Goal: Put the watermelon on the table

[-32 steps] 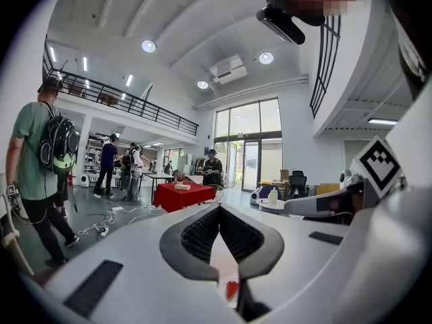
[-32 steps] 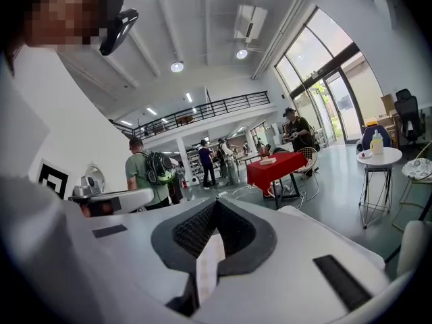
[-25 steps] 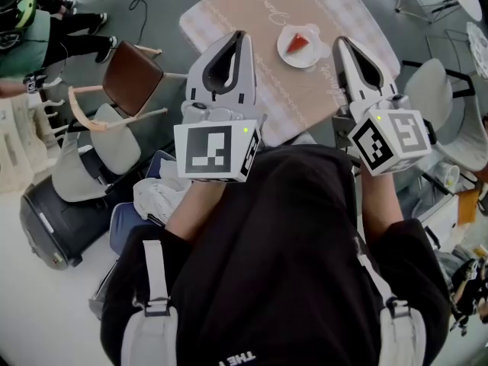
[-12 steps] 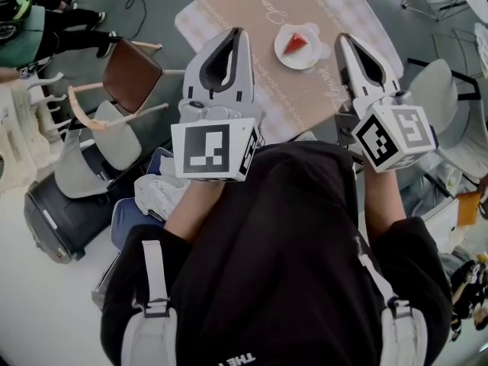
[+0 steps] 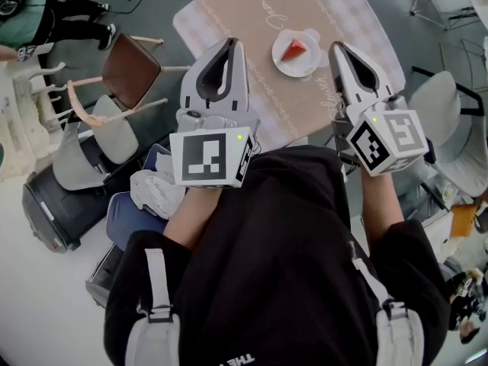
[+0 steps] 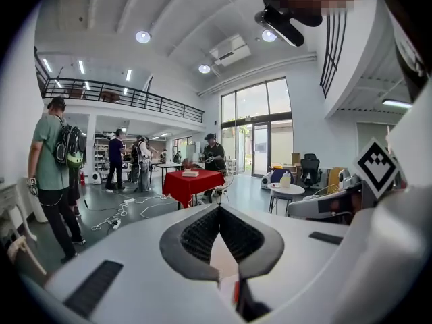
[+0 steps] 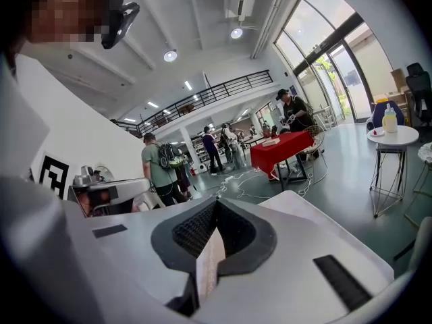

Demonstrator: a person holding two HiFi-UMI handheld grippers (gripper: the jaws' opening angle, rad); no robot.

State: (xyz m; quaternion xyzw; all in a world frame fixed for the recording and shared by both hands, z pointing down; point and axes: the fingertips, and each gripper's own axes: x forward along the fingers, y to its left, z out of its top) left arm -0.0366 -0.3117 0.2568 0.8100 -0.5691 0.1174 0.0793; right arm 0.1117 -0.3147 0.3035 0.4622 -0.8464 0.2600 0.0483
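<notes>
the watermelon (image 5: pixel 293 49) sits on the table (image 5: pixel 252 14), so the job looks done. left gripper (image 5: pixel 232 44) and right gripper (image 5: pixel 336 47) are pinched closed, empty; next, just back away.

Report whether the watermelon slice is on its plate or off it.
On it: the head view shows the watermelon slice lying on the white plate on the table.

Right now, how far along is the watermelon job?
Done, by the look of it: the watermelon slice lies on the white plate, which sits on the table. In hand: nothing. The left tool and the right tool are both shut and empty, either side of the plate and clear of it. Left: nothing that I can see for the placement itself.
</notes>
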